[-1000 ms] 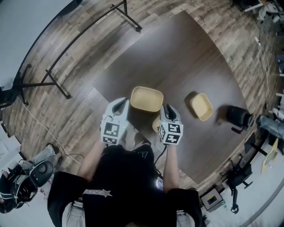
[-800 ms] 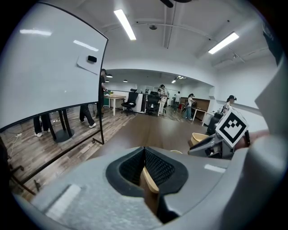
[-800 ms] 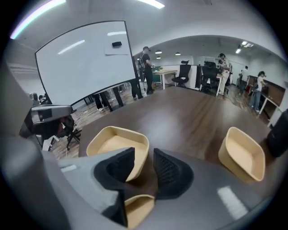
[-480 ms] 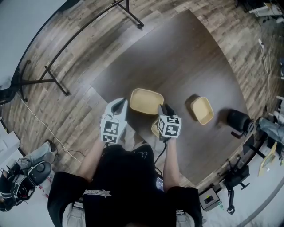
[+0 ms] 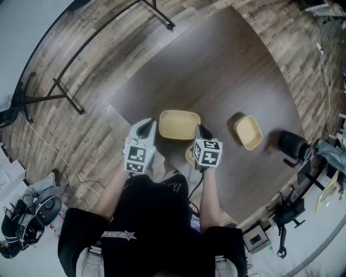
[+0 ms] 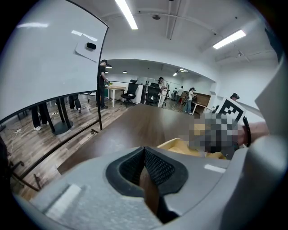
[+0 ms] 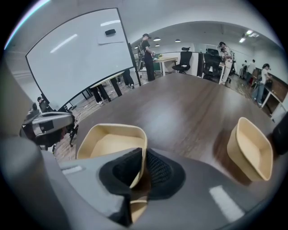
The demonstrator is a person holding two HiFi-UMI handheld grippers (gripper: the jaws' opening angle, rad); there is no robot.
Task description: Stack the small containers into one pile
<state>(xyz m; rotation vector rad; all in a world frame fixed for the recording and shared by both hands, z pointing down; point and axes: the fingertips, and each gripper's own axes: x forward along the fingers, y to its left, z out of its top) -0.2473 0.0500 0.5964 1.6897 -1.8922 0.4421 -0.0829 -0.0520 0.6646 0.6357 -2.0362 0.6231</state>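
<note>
light: bright ceiling strips (image 6: 127,13) | shadows: soft | edges: fisheye-warped, vignetted | foreground: blurred

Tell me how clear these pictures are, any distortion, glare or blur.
Head view: heavy fisheye bows the table edges, yet it is sharp. Left gripper view: a mosaic patch hides the middle right; ceiling lights glare. Right gripper view: dark rounded corners, reflections streak the whiteboard, the small container is crisp.

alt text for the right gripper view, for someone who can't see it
The right gripper is closing its jaws on the side wall of a tan container on a dark wooden table. A second tan container sits apart to the right, and a whiteboard stands beyond the table.
</note>
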